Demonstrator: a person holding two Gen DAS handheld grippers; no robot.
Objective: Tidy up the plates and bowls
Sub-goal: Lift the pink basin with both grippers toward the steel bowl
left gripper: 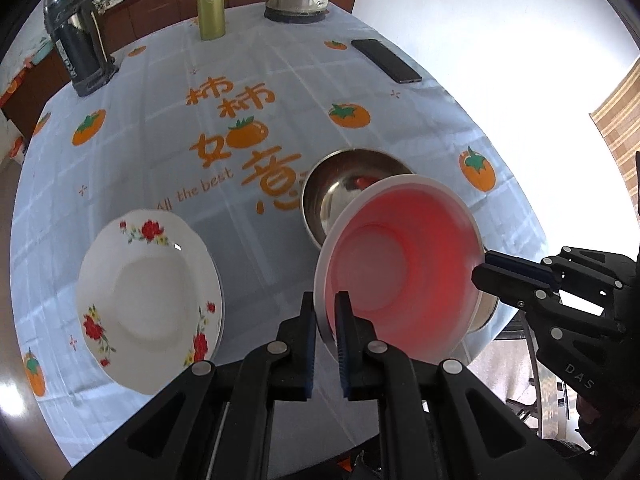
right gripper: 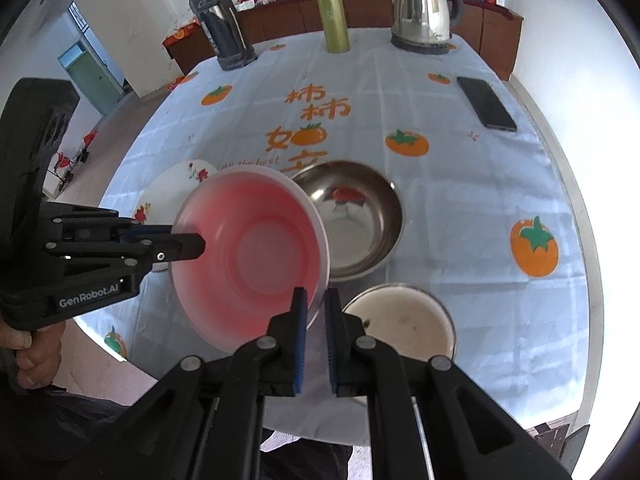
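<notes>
A pink plastic bowl (left gripper: 400,264) (right gripper: 252,256) hangs tilted above the table, held by its rim on two sides. My left gripper (left gripper: 325,300) (right gripper: 200,242) is shut on one edge of the rim. My right gripper (right gripper: 316,296) (left gripper: 480,268) is shut on the opposite edge. Behind the pink bowl a steel bowl (left gripper: 340,192) (right gripper: 360,220) sits on the cloth. A white plate with red flowers (left gripper: 148,304) (right gripper: 188,176) lies to the left. A second metal bowl with a pale inside (right gripper: 404,320) stands near the front edge, mostly hidden in the left wrist view.
At the far end of the table (right gripper: 460,200) stand a steel kettle (right gripper: 424,8), a green flask (right gripper: 334,20) and a dark thermos (right gripper: 222,24). A black phone (right gripper: 486,104) lies at the right. A person's hand (right gripper: 24,356) grips the left tool.
</notes>
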